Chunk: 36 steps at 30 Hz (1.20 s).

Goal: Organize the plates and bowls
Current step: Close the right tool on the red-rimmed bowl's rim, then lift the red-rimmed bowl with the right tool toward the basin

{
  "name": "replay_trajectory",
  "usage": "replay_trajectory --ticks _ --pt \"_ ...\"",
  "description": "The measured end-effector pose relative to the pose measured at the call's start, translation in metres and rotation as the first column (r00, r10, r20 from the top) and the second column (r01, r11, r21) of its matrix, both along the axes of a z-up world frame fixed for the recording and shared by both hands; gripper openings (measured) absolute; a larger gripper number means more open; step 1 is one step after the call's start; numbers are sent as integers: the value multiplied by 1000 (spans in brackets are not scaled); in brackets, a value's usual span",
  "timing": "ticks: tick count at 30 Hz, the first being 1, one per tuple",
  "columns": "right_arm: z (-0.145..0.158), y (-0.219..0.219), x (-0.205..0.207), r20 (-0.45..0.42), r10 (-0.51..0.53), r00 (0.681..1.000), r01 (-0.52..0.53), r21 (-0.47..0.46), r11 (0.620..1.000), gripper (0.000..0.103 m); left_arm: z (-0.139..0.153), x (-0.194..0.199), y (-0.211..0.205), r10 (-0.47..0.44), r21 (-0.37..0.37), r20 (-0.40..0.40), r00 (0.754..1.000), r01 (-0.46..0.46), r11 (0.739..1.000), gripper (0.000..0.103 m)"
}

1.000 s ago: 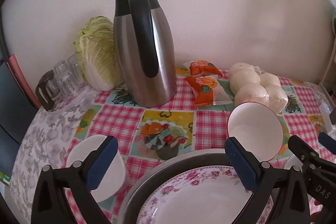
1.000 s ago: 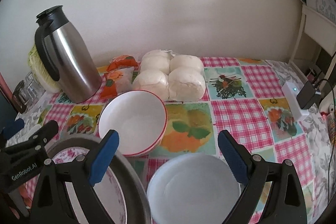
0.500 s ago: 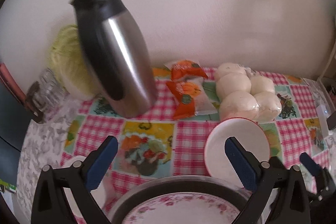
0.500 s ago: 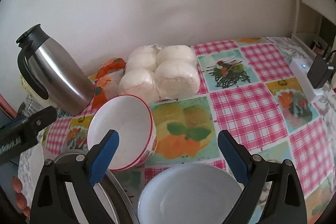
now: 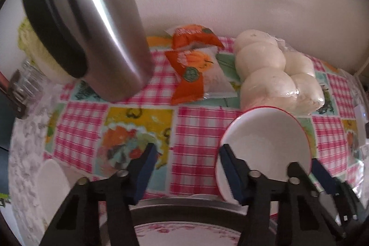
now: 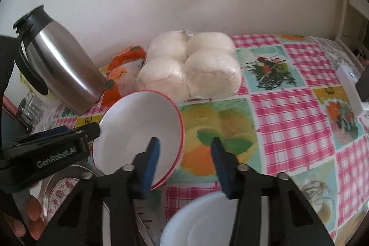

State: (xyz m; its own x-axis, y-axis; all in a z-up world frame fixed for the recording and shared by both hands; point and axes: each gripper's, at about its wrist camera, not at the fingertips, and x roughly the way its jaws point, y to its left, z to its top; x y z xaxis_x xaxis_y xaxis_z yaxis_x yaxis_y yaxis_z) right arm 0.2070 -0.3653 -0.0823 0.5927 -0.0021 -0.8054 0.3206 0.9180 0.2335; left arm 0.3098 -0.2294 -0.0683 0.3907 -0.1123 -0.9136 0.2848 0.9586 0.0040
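the red-rimmed bowl [image 6: 138, 135] sits tilted on the counter [image 6: 288, 121], just in front of the bagged buns [image 6: 191, 66], with its lower edge next to the metal basin [image 5: 184, 204]. both claws are closing on its rim from opposite sides. the right claw [image 6: 183, 161] has one pad inside the bowl and one outside, not yet pressing; the left claw [image 5: 186, 167] has only its right pad at the near rim, and the gap between its pads holds nothing.

the risk, as i judge it: two pinches on a smooth, tilted rim could pull against each other, so the bowl may twist free, slide, or knock the basin or the steel jug [image 5: 92, 22] left of the buns.

the bowl is empty. the basin holds a floral plate [image 6: 60, 190]. a plain white bowl [image 6: 207, 220], nearer than the red-rimmed one, looks empty too.
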Motion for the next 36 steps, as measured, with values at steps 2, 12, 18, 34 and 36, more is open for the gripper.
replay_trajectory --ticks 2,12,18,34,36 --pt "-3 2 3 -11 9 1000 -9 2 1000 35 -5 0 -4 -13 -11 -18 1000 13 1000 45" --pt "-13 7 9 -35 29 999 -28 26 999 22 -27 -4 -23 -72 -26 -85 994 70 997 10" --pt "-13 8 10 -41 33 999 -32 25 999 22 -27 -8 -21 -78 -54 -67 995 75 996 10" --pt "-11 -14 -1 16 -21 1000 20 55 998 22 -15 -23 -36 -127 -109 -5 992 126 986 9" --pt "-11 -16 -2 20 -32 999 31 56 998 22 -13 -23 -41 -138 -100 6 990 138 985 9"
